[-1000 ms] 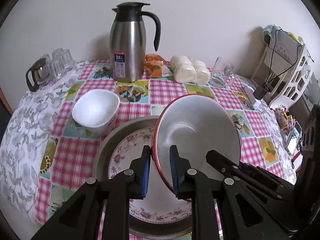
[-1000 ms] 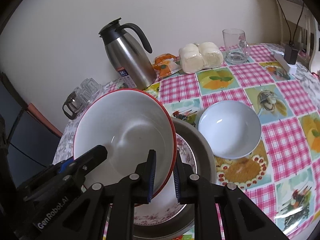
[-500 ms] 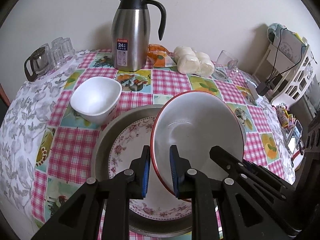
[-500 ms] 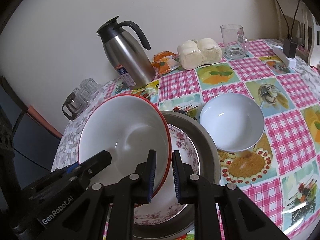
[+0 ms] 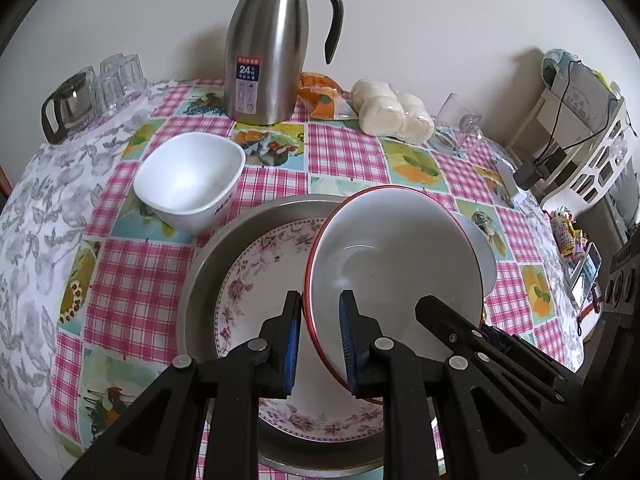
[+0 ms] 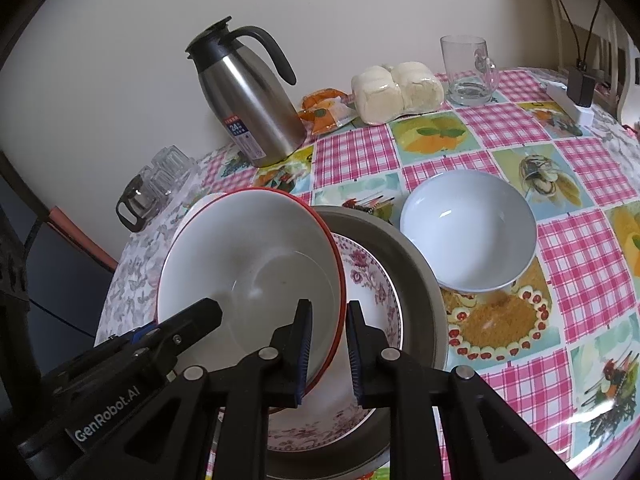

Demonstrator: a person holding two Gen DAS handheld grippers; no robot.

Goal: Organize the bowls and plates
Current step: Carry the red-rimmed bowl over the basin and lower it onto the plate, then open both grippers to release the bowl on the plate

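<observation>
A white bowl with a red rim (image 5: 396, 264) (image 6: 256, 268) hangs tilted just above a floral plate (image 5: 260, 272) (image 6: 368, 292), which lies in a grey metal pan (image 5: 208, 264) (image 6: 420, 276). My left gripper (image 5: 320, 320) is shut on the bowl's near-left rim. My right gripper (image 6: 327, 328) is shut on its near-right rim. A white squarish bowl (image 5: 190, 184) sits left of the pan. A pale round bowl (image 6: 468, 232) (image 5: 482, 248) rests right of it.
Near the wall stand a steel thermos jug (image 5: 272, 44) (image 6: 244, 92), wrapped buns (image 5: 392, 112) (image 6: 396, 90), an orange snack packet (image 5: 320, 96) and a glass mug (image 6: 468, 70). Small glasses and a glass pot (image 5: 92, 88) occupy the far left. A white rack (image 5: 592, 128) stands right of the table.
Both grippers have sunk with the red-rimmed bowl toward the floral plate, and the bowl now hangs lower over it. Both grips are unchanged.
</observation>
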